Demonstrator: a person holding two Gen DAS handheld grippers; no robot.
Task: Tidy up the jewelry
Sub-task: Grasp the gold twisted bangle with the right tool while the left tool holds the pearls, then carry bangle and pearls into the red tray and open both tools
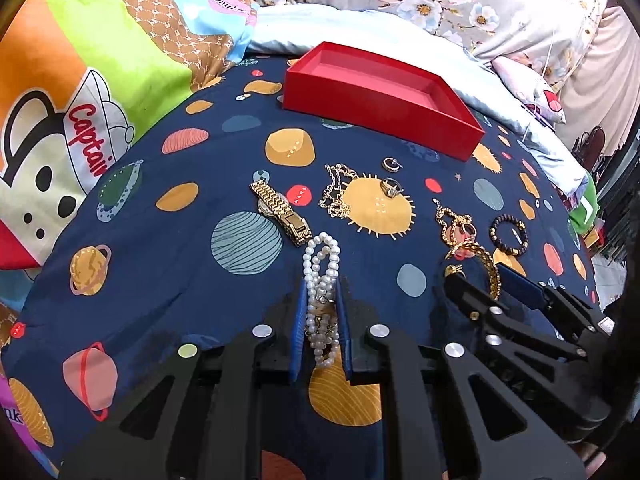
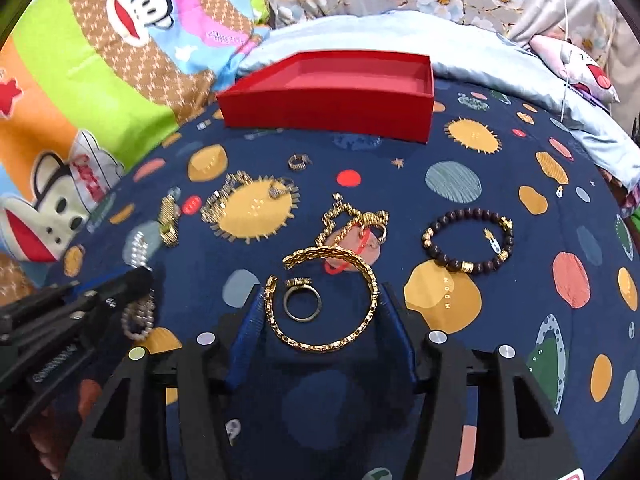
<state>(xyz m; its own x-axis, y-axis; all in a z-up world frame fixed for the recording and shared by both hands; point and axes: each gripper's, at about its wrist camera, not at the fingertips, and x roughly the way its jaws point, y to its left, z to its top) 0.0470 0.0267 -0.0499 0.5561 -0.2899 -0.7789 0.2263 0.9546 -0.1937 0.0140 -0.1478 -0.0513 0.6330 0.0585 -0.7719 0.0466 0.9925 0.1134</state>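
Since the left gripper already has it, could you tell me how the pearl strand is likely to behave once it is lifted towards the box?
The pearl strand lies in loose doubled loops, so it will probably hang limp and swing. Its round glossy beads may slip between the left gripper's fingers. It looks light.

The left gripper (image 1: 322,300) was held angled downward, its jaws nearly closed — clamped — while the right gripper (image 2: 320,308) was held alongside, jaws parted.
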